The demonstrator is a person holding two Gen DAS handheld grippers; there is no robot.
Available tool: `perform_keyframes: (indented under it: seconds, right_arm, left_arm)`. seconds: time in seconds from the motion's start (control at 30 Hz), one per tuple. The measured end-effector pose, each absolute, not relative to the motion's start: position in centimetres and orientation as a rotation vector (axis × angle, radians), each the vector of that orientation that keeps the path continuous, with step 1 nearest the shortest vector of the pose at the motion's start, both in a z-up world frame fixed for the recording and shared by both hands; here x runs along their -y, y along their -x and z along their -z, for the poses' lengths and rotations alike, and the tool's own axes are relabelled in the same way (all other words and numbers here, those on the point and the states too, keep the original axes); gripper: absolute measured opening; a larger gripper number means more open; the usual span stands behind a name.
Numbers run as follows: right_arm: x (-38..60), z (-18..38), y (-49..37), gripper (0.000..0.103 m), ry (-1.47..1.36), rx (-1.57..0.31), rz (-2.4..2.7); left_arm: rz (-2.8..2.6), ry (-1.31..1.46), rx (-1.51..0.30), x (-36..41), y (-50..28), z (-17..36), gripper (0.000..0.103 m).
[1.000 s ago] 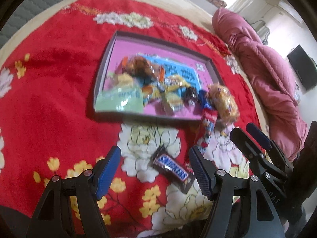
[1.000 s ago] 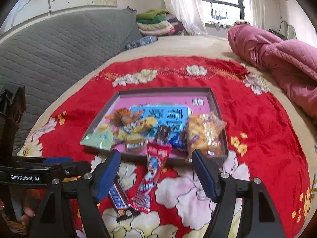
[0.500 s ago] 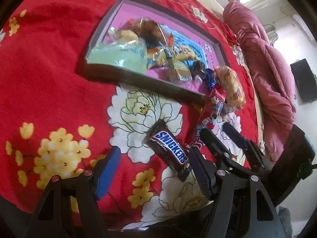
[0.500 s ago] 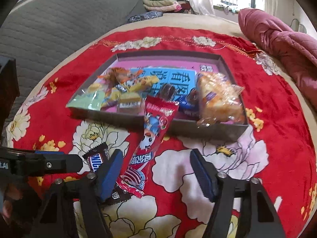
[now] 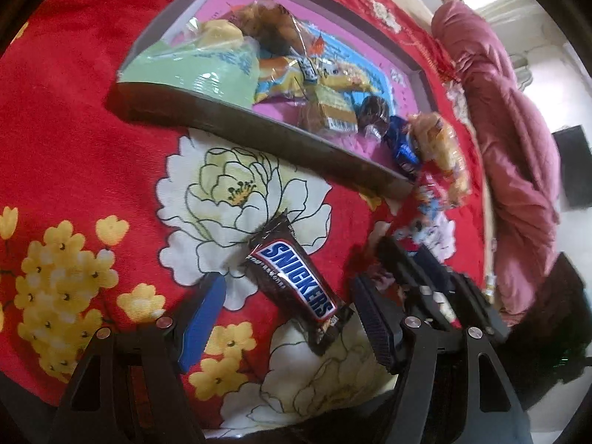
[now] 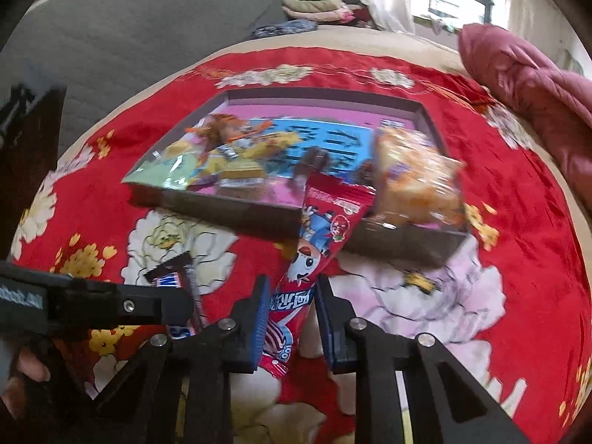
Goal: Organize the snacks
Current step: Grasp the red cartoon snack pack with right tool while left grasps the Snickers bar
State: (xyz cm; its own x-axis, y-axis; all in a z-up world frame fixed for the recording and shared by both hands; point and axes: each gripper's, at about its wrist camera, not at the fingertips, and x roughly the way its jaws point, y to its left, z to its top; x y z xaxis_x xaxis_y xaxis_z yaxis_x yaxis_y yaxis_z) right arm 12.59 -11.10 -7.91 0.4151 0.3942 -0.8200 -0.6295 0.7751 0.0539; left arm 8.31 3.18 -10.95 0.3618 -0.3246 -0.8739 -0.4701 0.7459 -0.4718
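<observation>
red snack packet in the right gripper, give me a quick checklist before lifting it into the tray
1. Right gripper on the red snack packet: jaws closing, packet between the pads, seemingly touching both. Ok.
2. Grip position: near the packet's lower end, so the long upper part may flop. Not ok.
3. Packet free to lift: its top lies over the front wall of the tray, beside the bread bag; snagging cannot be told.
4. Space in the tray: bare pink floor shows at the back. Ok.
5. Left gripper clear: open around the Snickers bar, close beside the right one. Cannot tell.
</observation>
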Motion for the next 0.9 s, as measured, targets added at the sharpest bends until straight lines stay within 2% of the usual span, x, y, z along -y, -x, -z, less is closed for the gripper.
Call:
perform_keyframes:
  seconds: [0.2,0.23,0.27,0.3,0.33,0.43,0.6,0.9]
  right_arm:
    - [11.6,7.9,-12.8,0.021,0.278,-0.952,-0.646]
    - [11.6,8.0,-12.9,0.021,0.277,-0.954,-0.648]
    - [11.5,8.0,-12.8,0.021,0.279,-0.953,-0.649]
    - [11.6,8.0,-12.8,0.021,0.279,-0.951,-0.650]
    - [11.6,7.9,-12.8,0.021,0.269,-0.949,-0.655]
    - [11.6,7.9,-12.8,0.021,0.270,-0.949,-0.655]
    - [11.5,7.3,-12.4,0.018,0.265,-0.932,-0.674]
    - [10.8,5.6,-11.6,0.018,0.241,-0.885,-0.718]
  left_arm:
    - [-0.155,0.671,-1.245,-1.7,-9.6,11.5,0.071]
    - [-0.154,0.663,-1.240,-1.7,-9.7,11.5,0.068]
    - [-0.157,0.658,-1.233,-1.8,-9.7,11.4,0.056]
    - [-0.161,0.657,-1.237,-2.1,-9.7,11.6,0.051]
    - [-0.148,0.680,-1.237,-2.5,-9.6,11.7,0.051]
    - [-0.129,0.694,-1.234,-3.2,-9.6,11.6,0.039]
    - [-0.101,0.699,-1.212,-3.5,-9.0,10.7,0.034]
    - [-0.076,0.622,-1.100,-4.2,-8.6,6.2,0.031]
